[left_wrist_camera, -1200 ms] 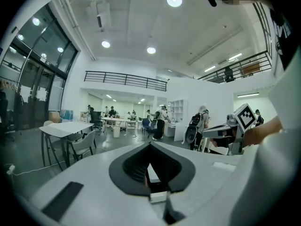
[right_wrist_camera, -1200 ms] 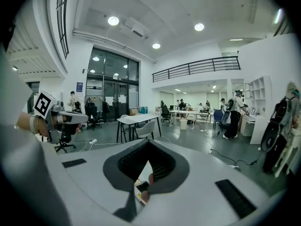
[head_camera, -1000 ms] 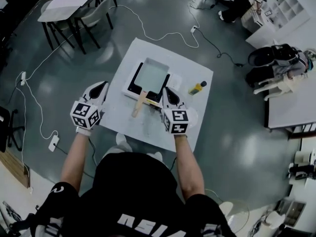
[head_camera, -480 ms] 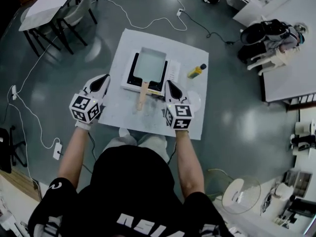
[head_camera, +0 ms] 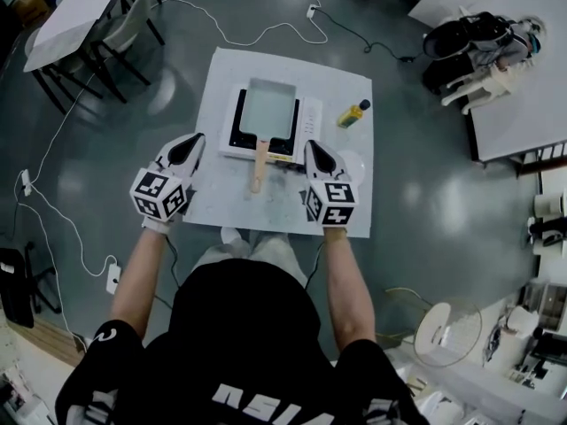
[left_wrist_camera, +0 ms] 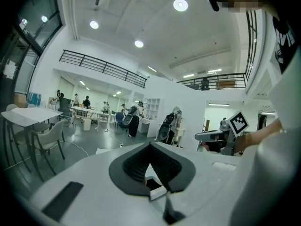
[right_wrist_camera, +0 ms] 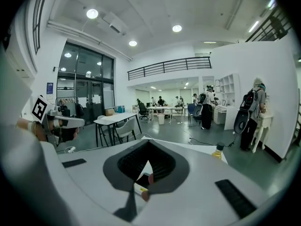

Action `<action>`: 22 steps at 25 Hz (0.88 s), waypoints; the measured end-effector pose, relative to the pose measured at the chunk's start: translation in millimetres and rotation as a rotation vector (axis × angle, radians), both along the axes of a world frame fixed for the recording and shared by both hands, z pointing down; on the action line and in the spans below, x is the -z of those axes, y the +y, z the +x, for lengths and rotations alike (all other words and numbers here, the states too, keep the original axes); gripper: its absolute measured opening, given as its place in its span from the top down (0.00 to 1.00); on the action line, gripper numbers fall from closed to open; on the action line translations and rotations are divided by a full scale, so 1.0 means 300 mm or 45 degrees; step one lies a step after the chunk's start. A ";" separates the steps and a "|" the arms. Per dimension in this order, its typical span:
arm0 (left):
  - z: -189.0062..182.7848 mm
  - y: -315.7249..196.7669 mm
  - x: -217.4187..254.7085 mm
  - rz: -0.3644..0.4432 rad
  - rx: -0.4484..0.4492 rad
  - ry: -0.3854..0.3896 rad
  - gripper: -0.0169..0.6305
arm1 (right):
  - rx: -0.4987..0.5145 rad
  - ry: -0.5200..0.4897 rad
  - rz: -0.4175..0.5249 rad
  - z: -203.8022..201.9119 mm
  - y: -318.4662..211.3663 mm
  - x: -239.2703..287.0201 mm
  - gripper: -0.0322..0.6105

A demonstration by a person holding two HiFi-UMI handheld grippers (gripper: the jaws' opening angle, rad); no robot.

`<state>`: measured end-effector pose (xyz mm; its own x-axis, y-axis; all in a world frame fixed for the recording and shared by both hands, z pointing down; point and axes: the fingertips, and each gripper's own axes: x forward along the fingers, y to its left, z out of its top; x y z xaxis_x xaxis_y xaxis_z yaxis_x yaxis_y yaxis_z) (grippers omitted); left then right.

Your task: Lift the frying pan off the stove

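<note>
A rectangular frying pan (head_camera: 268,109) sits on a black stove (head_camera: 241,131) at the far side of the small white table (head_camera: 221,197). Its wooden handle (head_camera: 259,168) points toward me. My left gripper (head_camera: 190,142) hovers left of the handle, over the table's left edge, with its jaws shut and nothing in them. My right gripper (head_camera: 313,148) hangs right of the handle, shut and empty too. Neither touches the pan. The left gripper view has its own gripper (left_wrist_camera: 150,145) shut and level, facing the room. The right gripper view likewise shows that gripper (right_wrist_camera: 148,143) shut.
A yellow bottle (head_camera: 353,113) stands at the table's right, also in the right gripper view (right_wrist_camera: 217,150). Cables (head_camera: 266,27) run over the floor. Another table with chairs (head_camera: 84,16) stands far left. A floor fan (head_camera: 447,330) is at lower right.
The head view has drifted, so the table now lies higher and more square in the picture. Both grippers keep their places either side of the handle and stay shut.
</note>
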<state>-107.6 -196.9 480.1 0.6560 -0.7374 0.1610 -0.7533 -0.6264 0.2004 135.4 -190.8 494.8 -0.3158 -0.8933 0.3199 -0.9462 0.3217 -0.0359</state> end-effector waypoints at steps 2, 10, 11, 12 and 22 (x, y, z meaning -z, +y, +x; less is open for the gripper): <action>0.007 -0.008 -0.007 -0.008 -0.007 0.008 0.98 | -0.004 -0.004 0.000 0.003 -0.014 -0.004 0.96; 0.031 -0.014 -0.045 -0.043 -0.046 0.028 0.98 | -0.019 -0.041 -0.015 0.021 -0.055 -0.033 0.96; 0.032 -0.015 -0.049 -0.045 -0.052 0.028 0.98 | -0.021 -0.047 -0.018 0.021 -0.059 -0.038 0.96; 0.035 -0.017 -0.053 -0.047 -0.057 0.027 0.98 | -0.024 -0.053 -0.021 0.022 -0.063 -0.043 0.96; 0.068 -0.033 -0.103 -0.085 -0.087 0.019 0.98 | -0.022 -0.101 -0.057 0.031 -0.098 -0.092 0.96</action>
<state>-87.0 -206.8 511.0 0.7074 -0.6785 0.1981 -0.7056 -0.6613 0.2545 144.5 -220.2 522.3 -0.3264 -0.8841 0.3345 -0.9452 0.3017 -0.1248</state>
